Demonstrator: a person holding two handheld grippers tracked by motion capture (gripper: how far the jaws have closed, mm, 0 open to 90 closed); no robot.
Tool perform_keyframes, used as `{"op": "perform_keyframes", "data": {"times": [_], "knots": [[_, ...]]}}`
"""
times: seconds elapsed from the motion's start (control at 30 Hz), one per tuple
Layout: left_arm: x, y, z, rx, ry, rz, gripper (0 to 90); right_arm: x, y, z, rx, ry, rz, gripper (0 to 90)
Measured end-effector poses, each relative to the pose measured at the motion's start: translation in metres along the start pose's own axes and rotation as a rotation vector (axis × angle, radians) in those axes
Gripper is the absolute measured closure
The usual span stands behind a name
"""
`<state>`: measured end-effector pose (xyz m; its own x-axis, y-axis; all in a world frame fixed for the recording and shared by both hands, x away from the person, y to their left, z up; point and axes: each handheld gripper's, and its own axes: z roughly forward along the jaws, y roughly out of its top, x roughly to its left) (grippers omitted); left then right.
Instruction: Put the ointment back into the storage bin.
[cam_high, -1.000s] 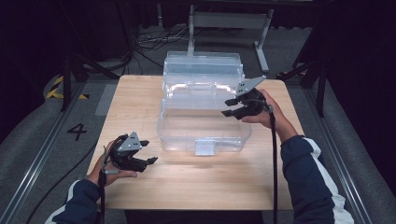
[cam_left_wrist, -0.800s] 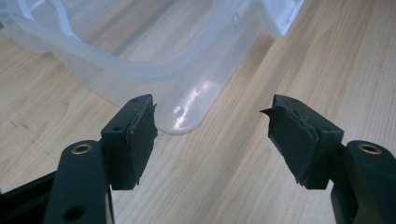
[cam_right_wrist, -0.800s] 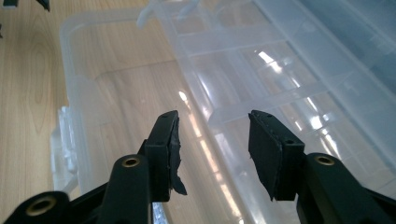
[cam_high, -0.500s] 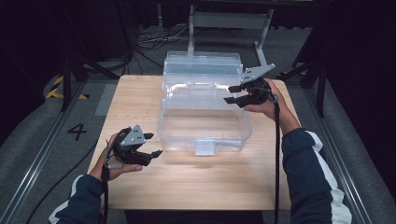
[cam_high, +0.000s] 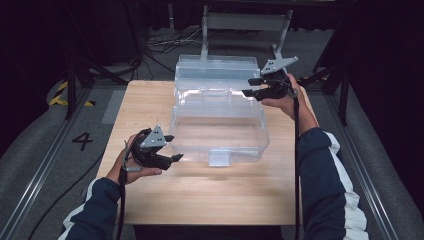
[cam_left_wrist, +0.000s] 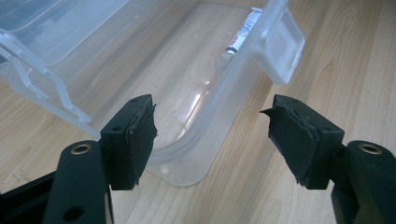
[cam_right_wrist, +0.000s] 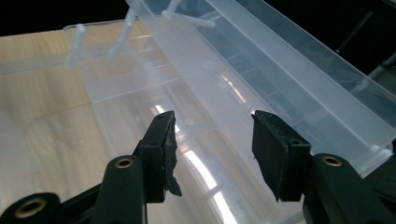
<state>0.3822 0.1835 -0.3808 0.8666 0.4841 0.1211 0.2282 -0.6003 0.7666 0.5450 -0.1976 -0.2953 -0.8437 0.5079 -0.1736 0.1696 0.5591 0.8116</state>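
A clear plastic box stands on the wooden table with its hinged lid raised at the back. My left gripper is open just off the box's front left corner. In the left gripper view, my left gripper frames that rounded corner without touching it, and the front latch lies beyond. My right gripper hovers at the lid's right end. In the right gripper view, my right gripper has just been opening its jaws, with nothing held between them.
A person's two sleeved forearms come in from the table's near edge. A small printed label lies inside the box near the latch. Bare wood lies in front of the box. Beyond the far edge are a metal stand and cables on the floor.
The right gripper has risen and moved back from the box's right side to the lid's right end, its jaws wider. The left gripper has lifted and edged toward the box's front left corner.
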Motion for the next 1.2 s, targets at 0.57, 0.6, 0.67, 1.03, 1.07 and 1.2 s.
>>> {"op": "perform_keyframes", "data": {"times": [0.57,0.6,0.67,1.03,1.07,1.2], "knots": [[0.013,0.010,0.036,0.062,-0.056,0.017,42.1,-0.025,-0.002,0.040,0.096,0.015,0.060,49.0],[0.013,0.010,0.038,0.073,-0.055,0.024,43.3,-0.024,-0.002,0.041,0.092,0.016,0.064,49.5],[0.012,0.010,0.040,0.079,-0.049,0.041,45.7,-0.024,-0.002,0.041,0.085,0.027,0.069,52.8],[0.008,0.015,0.050,0.140,-0.091,0.128,64.0,-0.021,0.002,0.037,0.105,0.058,0.028,67.4],[0.008,0.015,0.051,0.163,-0.080,0.137,67.0,-0.020,0.002,0.037,0.108,0.060,0.022,68.1],[0.007,0.015,0.054,0.179,-0.095,0.160,74.7,-0.018,0.004,0.036,0.125,0.063,-0.006,71.1]]}}
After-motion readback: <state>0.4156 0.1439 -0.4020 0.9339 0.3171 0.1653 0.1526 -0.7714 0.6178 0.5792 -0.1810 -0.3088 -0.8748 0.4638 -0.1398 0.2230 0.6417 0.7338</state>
